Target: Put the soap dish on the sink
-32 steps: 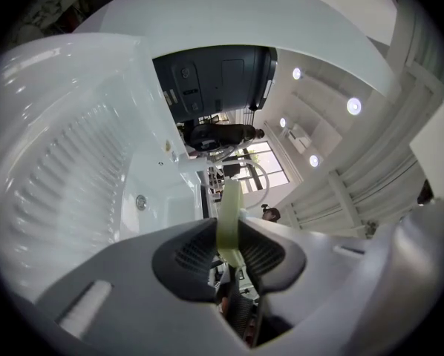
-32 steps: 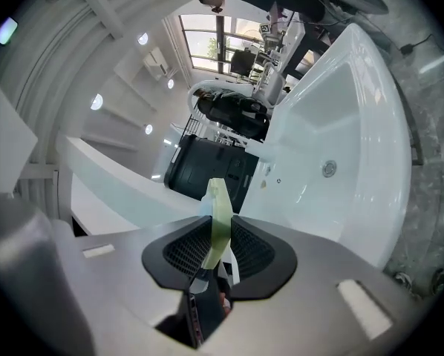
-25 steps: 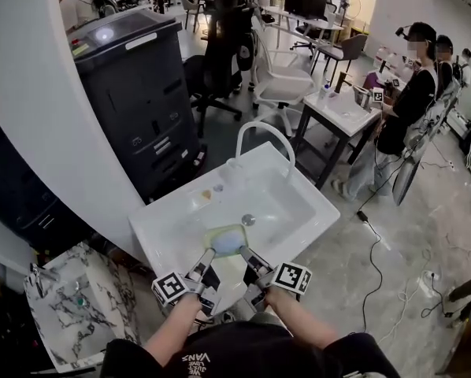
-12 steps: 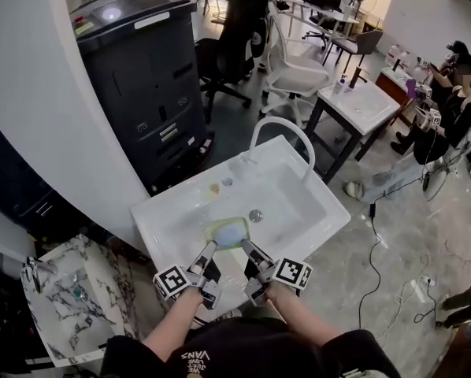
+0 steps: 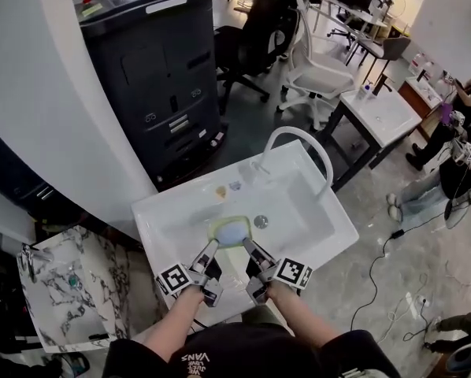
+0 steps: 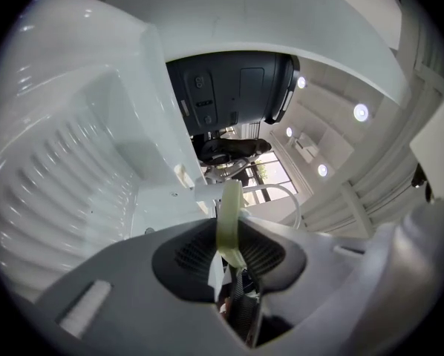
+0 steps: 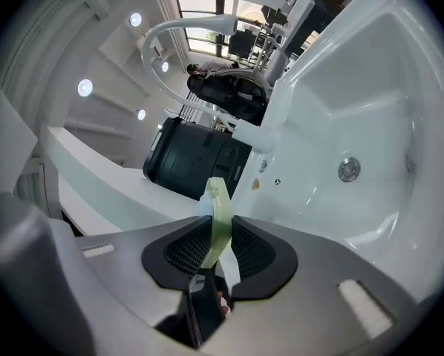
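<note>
The soap dish [image 5: 229,229] is pale green with a light blue inside. It hangs over the basin of the white sink [image 5: 161,215], just left of the drain [image 5: 261,222]. My left gripper [image 5: 211,246] is shut on its near left rim, and my right gripper [image 5: 248,245] is shut on its near right rim. In the left gripper view the green rim [image 6: 228,225] stands edge-on, pinched between the black pads. The right gripper view shows the same rim [image 7: 218,221] clamped between its pads, with the drain [image 7: 347,169] beyond.
A white arched faucet [image 5: 298,144] rises at the sink's far right corner. Two small items [image 5: 226,189] lie on the back ledge. A dark printer cabinet [image 5: 153,69] stands behind, a marble-patterned surface [image 5: 66,286] at lower left, and office chairs and desks further back.
Both grippers have carried the soap dish forward and a little lower over the basin, closer to the drain. The head view has shifted, so the sink sits more centred.
</note>
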A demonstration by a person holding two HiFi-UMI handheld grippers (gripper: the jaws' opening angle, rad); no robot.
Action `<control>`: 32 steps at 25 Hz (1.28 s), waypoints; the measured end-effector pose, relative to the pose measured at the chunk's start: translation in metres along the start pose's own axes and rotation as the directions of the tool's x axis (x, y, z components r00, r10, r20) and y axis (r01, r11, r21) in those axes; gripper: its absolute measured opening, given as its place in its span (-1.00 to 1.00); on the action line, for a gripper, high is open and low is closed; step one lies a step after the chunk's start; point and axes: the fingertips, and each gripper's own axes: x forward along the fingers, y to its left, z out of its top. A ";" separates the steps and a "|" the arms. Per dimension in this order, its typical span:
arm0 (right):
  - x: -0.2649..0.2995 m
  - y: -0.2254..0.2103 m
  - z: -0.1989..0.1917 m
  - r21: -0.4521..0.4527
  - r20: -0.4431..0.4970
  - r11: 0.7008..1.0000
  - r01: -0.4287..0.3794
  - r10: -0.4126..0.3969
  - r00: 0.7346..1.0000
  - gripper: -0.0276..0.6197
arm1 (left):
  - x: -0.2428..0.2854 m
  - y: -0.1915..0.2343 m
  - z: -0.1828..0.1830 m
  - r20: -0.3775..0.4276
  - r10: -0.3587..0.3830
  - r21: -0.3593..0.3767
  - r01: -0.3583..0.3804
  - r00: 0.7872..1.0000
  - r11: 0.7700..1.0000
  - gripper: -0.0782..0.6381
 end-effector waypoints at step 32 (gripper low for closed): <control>0.094 -0.069 0.066 0.014 -0.160 0.999 0.047 -0.044 0.986 -0.67 | 0.089 0.066 0.043 0.141 0.109 -0.066 -0.101 0.984 0.993 -0.42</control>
